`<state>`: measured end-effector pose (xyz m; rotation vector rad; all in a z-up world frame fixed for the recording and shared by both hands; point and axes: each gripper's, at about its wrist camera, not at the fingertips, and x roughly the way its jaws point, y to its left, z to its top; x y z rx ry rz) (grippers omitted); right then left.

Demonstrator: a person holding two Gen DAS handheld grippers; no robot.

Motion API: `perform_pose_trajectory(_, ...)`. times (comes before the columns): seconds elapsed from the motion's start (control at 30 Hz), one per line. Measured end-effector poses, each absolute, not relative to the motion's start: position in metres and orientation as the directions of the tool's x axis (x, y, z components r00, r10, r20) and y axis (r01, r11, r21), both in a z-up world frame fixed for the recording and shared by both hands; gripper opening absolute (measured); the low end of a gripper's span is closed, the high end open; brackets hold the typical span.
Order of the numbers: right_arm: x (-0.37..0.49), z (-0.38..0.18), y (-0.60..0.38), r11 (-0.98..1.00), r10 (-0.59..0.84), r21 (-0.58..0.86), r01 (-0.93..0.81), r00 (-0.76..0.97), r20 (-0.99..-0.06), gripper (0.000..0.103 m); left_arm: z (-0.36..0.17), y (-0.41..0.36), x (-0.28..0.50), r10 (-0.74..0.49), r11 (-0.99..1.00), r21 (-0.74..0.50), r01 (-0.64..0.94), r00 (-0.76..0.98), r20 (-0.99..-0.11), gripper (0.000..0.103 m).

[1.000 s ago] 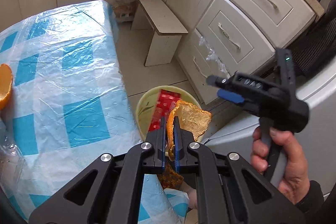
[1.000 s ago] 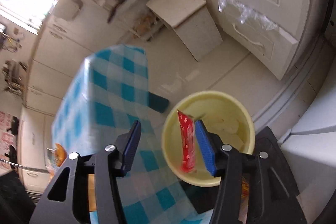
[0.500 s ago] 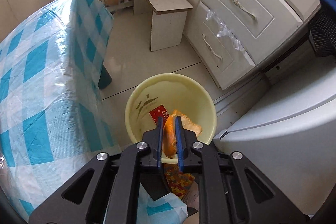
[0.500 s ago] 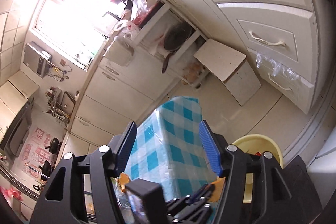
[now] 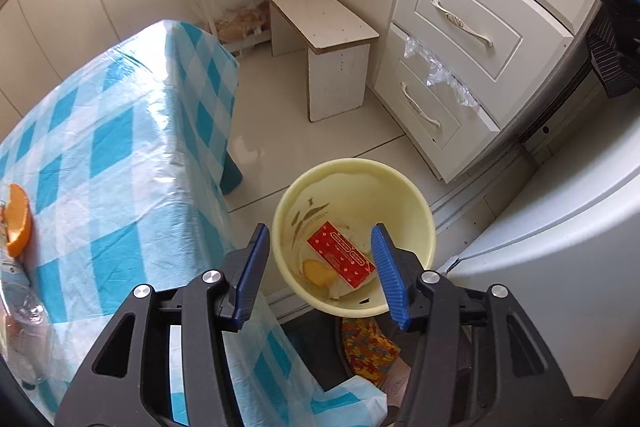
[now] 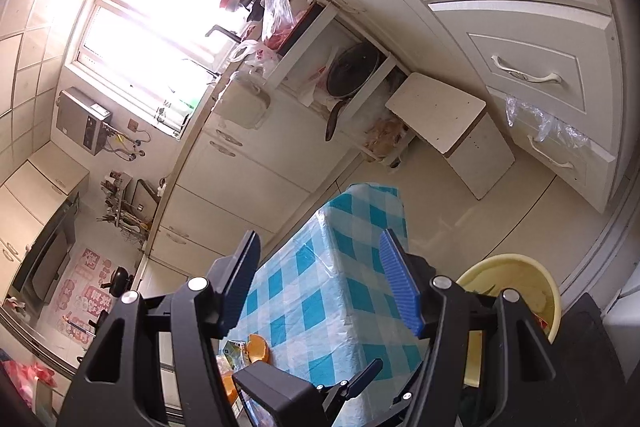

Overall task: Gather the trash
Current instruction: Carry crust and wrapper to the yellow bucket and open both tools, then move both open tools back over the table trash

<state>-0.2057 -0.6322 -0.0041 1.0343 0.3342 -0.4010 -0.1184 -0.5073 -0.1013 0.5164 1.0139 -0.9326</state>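
**Peel dropped, bin loaded, more scraps waiting**

Poised above the yellow bin (image 5: 353, 235), standing on the floor just off the table's (image 5: 120, 155) near corner, within easy reach for dropping. Left gripper (image 5: 318, 263) spread partway, jaws just opened, nothing between them: by the look of it, a release straight over the bin's mouth. Inside, at the bottom: a piece of orange peel (image 5: 316, 273) beside a red wrapper (image 5: 342, 259), resting on something pale. Small print on the wrapper, too fine to read.

Right gripper (image 6: 320, 281) likewise apart and empty, raised and angled across the checked cloth toward the far cabinets, clear of the drop. No readable brand anywhere else; only blurred red-and-white pictures low in the right wrist view.

Left on the table near its left edge: an orange half (image 5: 18, 219) and clear plastic (image 5: 28, 315), probably next for collection.
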Motion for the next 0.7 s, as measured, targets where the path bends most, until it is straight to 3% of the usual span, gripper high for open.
perform_pose_trajectory(0.7,-0.15,0.006,-0.589,0.531,-0.066,0.738,0.416,0.889,-0.454,0.064,-0.064,-0.402,-0.09,-0.408,0.558,0.101,0.824,0.378,-0.831,0.074)
